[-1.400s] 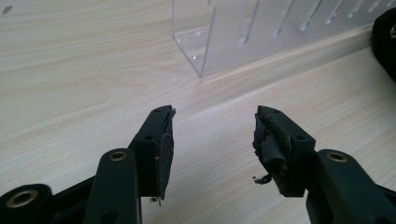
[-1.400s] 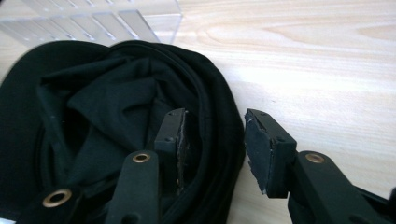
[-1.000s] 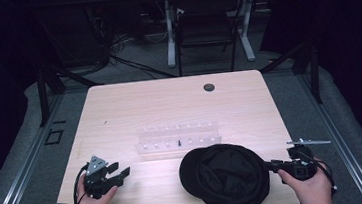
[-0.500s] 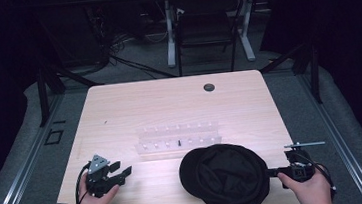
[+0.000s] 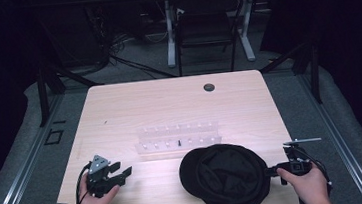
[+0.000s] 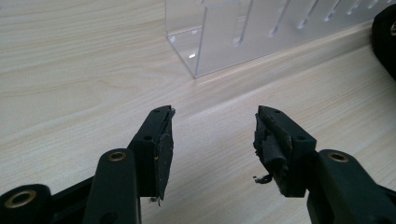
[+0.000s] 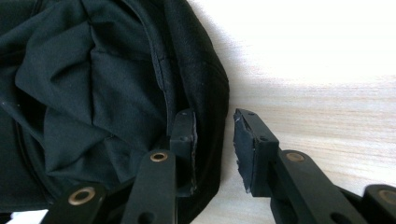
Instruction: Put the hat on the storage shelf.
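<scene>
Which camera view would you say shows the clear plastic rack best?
The high view: the whole clear plastic rack lies there mid-table, behind the black cap. The left gripper view shows one end of it close up.

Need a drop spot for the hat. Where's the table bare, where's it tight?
Bare: the table behind the clear rack, up to the round grommet; also between the left tongs and the black hat. Tight: near right corner, where the right tongs straddle the hat's rim.
</scene>
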The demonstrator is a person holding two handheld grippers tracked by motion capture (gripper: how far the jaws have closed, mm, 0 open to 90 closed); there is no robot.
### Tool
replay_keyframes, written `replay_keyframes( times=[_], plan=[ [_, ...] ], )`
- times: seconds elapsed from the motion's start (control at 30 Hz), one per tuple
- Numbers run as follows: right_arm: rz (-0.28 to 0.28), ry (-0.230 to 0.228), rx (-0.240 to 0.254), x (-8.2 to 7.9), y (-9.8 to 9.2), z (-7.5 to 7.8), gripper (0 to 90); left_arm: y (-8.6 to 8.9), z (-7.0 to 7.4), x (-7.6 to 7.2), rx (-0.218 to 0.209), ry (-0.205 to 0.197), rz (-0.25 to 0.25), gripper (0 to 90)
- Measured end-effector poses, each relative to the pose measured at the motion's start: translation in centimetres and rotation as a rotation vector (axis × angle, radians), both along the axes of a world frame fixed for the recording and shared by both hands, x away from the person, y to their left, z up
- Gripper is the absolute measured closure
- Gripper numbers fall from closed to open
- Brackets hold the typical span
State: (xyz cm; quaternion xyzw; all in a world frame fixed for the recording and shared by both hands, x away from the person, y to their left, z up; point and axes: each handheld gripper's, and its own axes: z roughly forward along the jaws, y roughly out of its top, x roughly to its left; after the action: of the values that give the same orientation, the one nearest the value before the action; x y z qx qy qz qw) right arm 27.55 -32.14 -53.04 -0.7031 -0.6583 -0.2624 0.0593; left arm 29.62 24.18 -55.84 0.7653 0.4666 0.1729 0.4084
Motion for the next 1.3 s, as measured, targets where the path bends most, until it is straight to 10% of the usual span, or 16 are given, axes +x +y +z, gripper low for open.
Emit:
replay_keyframes(
  times=[1.3],
  plan=[
    [0.112, 0.224, -0.006, 3.0, 1.1, 0.4, 87.0, -0.1, -0.1, 0.0, 0.017, 0.006, -0.007, 47.0]
  ],
)
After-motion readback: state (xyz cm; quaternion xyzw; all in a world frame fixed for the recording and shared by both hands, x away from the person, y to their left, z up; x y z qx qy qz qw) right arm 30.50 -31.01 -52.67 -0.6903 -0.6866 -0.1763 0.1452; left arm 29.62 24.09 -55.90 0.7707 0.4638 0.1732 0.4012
